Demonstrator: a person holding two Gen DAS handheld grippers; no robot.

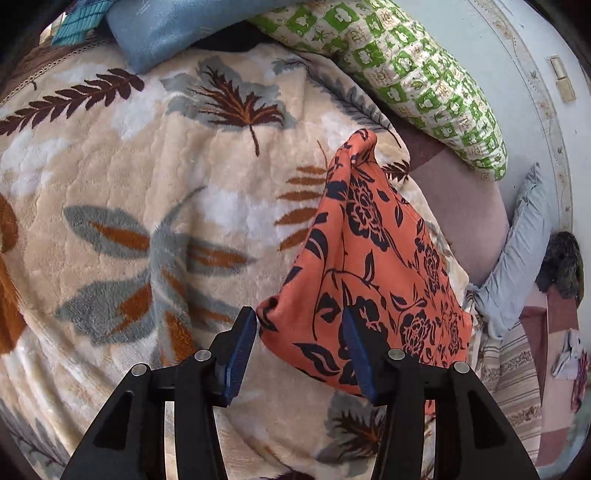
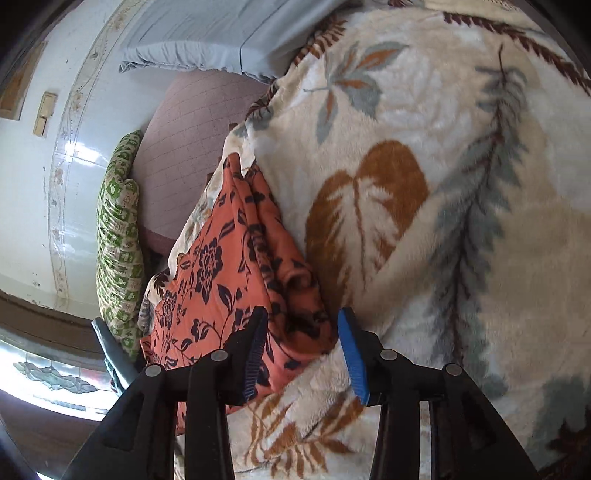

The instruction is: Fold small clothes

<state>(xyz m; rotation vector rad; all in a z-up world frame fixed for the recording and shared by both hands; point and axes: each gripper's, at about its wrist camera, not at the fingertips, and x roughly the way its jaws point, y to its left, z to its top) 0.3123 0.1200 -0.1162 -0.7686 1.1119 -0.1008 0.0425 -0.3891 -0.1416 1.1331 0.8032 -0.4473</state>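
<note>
An orange garment with a dark floral print lies folded on the cream leaf-pattern blanket. My left gripper is open, its jaws on either side of the garment's near corner, just above it. In the right wrist view the same garment lies bunched near the blanket's edge. My right gripper is open, its jaws astride the garment's near rolled edge. Neither gripper holds cloth.
A green and white patterned pillow and a blue pillow lie at the head of the bed. A pinkish mattress and grey-blue cloth lie past the blanket's edge. A white tiled wall stands beyond.
</note>
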